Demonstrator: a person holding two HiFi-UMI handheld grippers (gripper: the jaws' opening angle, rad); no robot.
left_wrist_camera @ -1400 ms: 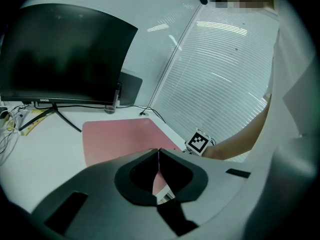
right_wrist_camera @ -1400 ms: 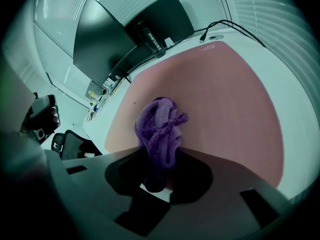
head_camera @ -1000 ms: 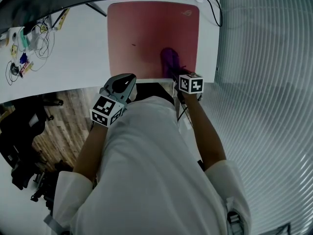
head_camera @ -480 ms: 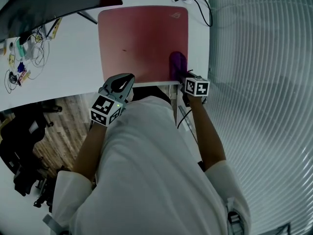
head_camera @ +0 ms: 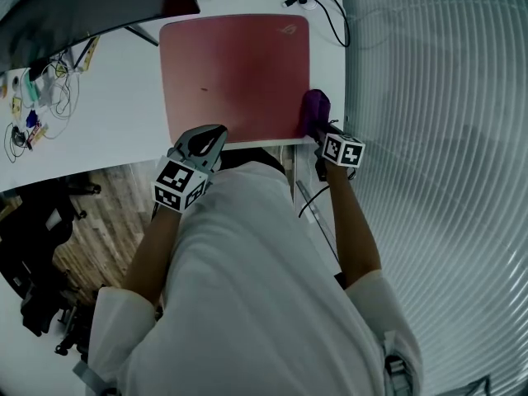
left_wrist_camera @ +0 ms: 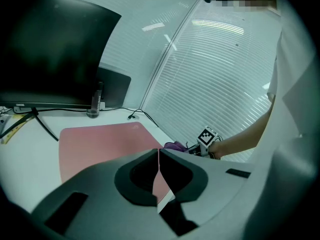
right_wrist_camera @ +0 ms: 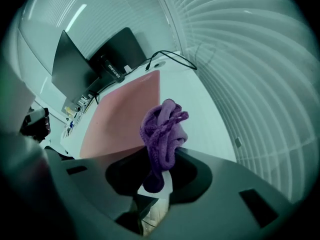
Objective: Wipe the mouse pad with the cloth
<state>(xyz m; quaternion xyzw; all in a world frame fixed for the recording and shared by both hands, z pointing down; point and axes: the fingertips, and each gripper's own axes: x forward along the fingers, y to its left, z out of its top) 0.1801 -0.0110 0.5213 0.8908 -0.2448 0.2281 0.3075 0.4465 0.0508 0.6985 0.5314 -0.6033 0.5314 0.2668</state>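
A pink-red mouse pad [head_camera: 235, 77] lies on the white desk [head_camera: 107, 122], also seen in the left gripper view [left_wrist_camera: 100, 144] and the right gripper view [right_wrist_camera: 125, 119]. My right gripper [head_camera: 318, 126] is shut on a bunched purple cloth [head_camera: 314, 106] [right_wrist_camera: 162, 129], just off the pad's near right corner, over the bare desk strip. The cloth also shows small in the left gripper view [left_wrist_camera: 174, 146]. My left gripper [head_camera: 206, 143] [left_wrist_camera: 158, 171] hangs at the desk's near edge below the pad, jaws closed with nothing between them.
A dark monitor [head_camera: 74, 2] stands at the back left, with a bottle [left_wrist_camera: 94, 104] near its foot. Loose cables and small items [head_camera: 29, 97] lie far left. A cable [head_camera: 322, 7] runs past the pad's far right corner. A ribbed wall [head_camera: 437, 139] stands close on the right.
My right gripper has drawn the purple cloth rightward and toward me, off the pad's right edge onto the bare desk. The left gripper has stayed put.
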